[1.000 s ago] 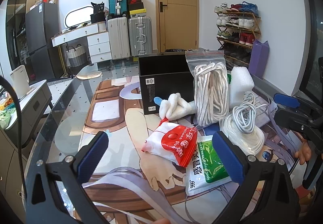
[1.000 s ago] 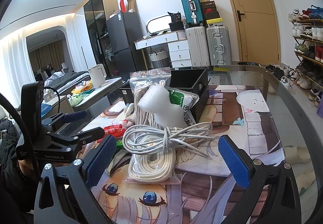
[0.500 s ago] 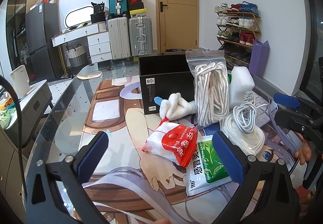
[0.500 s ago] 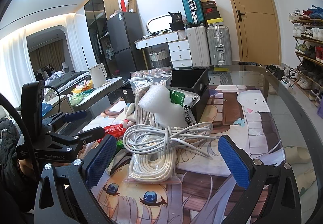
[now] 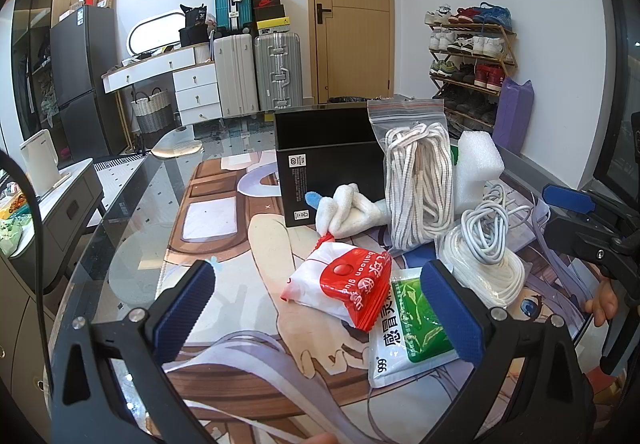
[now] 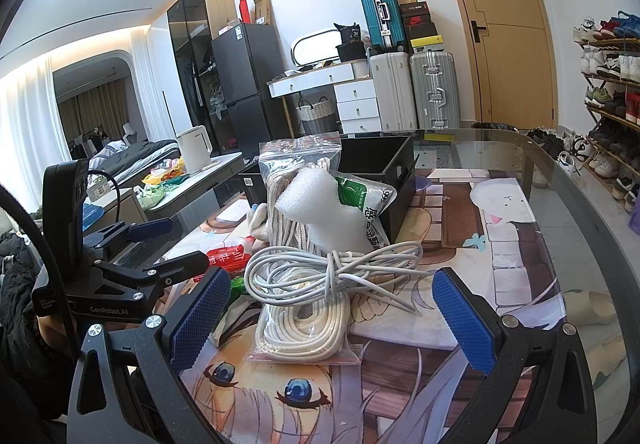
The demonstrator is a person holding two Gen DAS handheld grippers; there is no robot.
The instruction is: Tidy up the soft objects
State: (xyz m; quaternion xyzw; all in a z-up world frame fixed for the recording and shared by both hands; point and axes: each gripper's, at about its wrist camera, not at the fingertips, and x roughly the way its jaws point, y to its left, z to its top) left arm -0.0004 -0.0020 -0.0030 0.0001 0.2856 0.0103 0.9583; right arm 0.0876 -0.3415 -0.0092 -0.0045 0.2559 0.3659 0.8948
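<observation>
A pile of soft items lies on the printed mat before a black open box [image 5: 320, 148] [image 6: 376, 160]. In the left wrist view: a red-and-white packet [image 5: 344, 284], a green-and-white sachet [image 5: 408, 332], a white cloth [image 5: 352, 208], a bagged bundle of striped cord [image 5: 416, 180], a white foam block [image 5: 478, 160], a grey cable coil [image 5: 482, 232] on bagged white rope [image 5: 500, 276]. My left gripper [image 5: 316, 312] is open, hovering just short of the red packet. My right gripper [image 6: 332, 312] is open around the near side of the rope bag [image 6: 304, 320] and cable [image 6: 320, 272].
The glass table [image 6: 580, 180] curves away at right, its edge near the shoe rack [image 5: 472, 56]. A side cabinet with a white kettle [image 5: 40, 160] stands left of the table. Suitcases [image 5: 256, 72] and a door [image 5: 352, 12] are behind. A hand [image 5: 604, 300] holds the right gripper.
</observation>
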